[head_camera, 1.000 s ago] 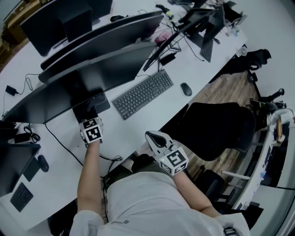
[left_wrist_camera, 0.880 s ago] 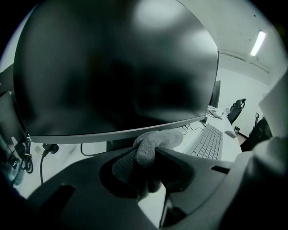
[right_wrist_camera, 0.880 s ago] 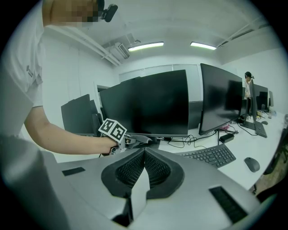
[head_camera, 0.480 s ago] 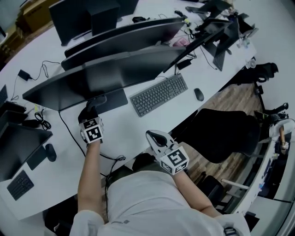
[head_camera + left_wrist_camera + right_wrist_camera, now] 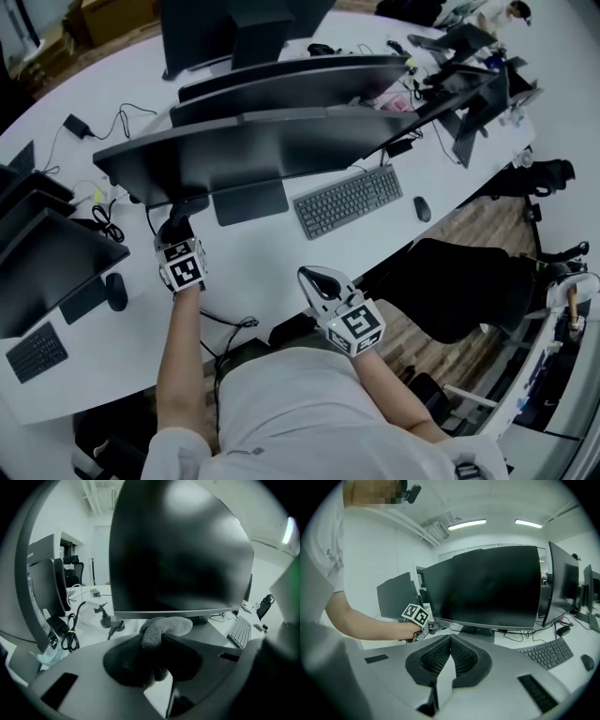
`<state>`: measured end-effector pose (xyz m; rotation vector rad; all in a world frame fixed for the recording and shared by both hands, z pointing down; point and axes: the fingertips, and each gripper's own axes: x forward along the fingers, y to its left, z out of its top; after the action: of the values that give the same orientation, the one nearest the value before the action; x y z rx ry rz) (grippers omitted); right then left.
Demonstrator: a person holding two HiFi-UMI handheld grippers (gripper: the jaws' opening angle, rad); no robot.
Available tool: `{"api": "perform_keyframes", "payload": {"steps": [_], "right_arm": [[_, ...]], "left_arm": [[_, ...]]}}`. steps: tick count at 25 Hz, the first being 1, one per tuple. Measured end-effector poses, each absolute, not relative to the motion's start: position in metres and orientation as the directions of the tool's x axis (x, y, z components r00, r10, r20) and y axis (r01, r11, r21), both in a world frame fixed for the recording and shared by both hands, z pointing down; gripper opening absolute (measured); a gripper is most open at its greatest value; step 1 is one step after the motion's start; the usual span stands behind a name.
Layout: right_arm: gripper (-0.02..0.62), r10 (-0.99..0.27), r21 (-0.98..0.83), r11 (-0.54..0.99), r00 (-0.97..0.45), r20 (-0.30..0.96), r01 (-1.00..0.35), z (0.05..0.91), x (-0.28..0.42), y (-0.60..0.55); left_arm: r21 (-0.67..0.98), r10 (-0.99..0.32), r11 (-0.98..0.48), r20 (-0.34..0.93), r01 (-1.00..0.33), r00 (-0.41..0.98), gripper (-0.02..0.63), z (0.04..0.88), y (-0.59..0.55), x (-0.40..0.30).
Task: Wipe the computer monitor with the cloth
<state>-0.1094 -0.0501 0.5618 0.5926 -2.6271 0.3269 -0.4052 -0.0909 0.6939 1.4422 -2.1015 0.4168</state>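
The wide dark monitor [image 5: 281,141] stands on the white desk [image 5: 253,258], and its black screen [image 5: 178,550] fills the left gripper view. My left gripper [image 5: 178,227] reaches under the monitor's lower left edge, just left of the stand base [image 5: 251,202]. That gripper [image 5: 159,634] is shut on a grey cloth [image 5: 164,626], which bulges out just below the screen's bottom bezel. My right gripper [image 5: 317,278] hangs back over the desk's front edge, near my body. In its own view the right gripper [image 5: 450,638] is shut with nothing in it, facing the monitor [image 5: 487,585] and the left gripper's marker cube [image 5: 416,615].
A keyboard [image 5: 349,202] and a mouse [image 5: 422,208] lie right of the stand. A black chair [image 5: 459,286] stands off the desk's right front. More monitors [image 5: 47,253] sit at the left and behind. Cables and a plug [image 5: 101,616] lie on the desk left of the monitor.
The left gripper with the cloth has shifted left, from over the stand base to beside it under the screen's edge. The head view has tilted. The right gripper has stayed put.
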Motion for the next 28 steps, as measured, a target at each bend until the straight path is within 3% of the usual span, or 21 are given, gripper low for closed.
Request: {"api": "perform_keyframes", "payload": {"steps": [17, 28], "right_arm": [[0.008, -0.276, -0.12, 0.922, -0.842, 0.463, -0.369, 0.561, -0.165, -0.029], [0.008, -0.277, -0.113, 0.925, -0.848, 0.452, -0.362, 0.557, -0.174, -0.025]], "left_arm": [[0.022, -0.697, 0.544, 0.568, -0.839, -0.437, 0.094, 0.686, -0.038, -0.477], [-0.111, -0.732, 0.5, 0.476, -0.859, -0.488, 0.092, 0.647, -0.045, -0.481]]}}
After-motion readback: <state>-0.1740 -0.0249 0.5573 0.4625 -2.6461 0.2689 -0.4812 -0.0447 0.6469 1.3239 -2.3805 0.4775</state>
